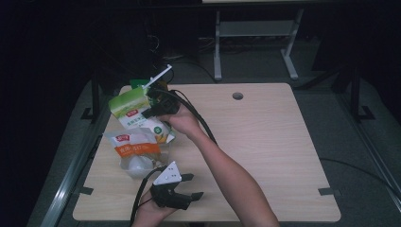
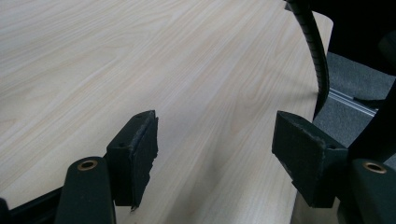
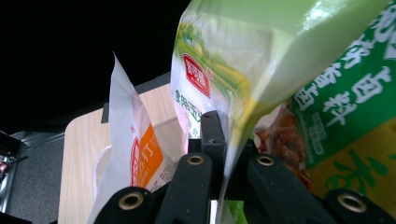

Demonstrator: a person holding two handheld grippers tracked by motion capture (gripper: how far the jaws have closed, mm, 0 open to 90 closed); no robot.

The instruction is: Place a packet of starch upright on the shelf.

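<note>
My right gripper (image 1: 158, 111) is shut on the edge of a green and yellow food bag (image 1: 134, 111) and holds it above the table's left side. In the right gripper view the green bag (image 3: 280, 70) hangs pinched between the two black jaws of that gripper (image 3: 229, 154). Just below it on the table lies a white and orange bag (image 1: 137, 149), which rises at the left as a white and orange bag (image 3: 135, 154). Near the front edge my left gripper (image 1: 191, 185) rests open, and in its own view the left gripper (image 2: 215, 154) has bare wood between the pads.
The light wooden table (image 1: 265, 142) has a round cable hole (image 1: 238, 96) at the back. A black cable (image 1: 198, 120) runs along the right forearm. Dark floor and a metal desk frame (image 1: 255, 42) lie beyond the far edge.
</note>
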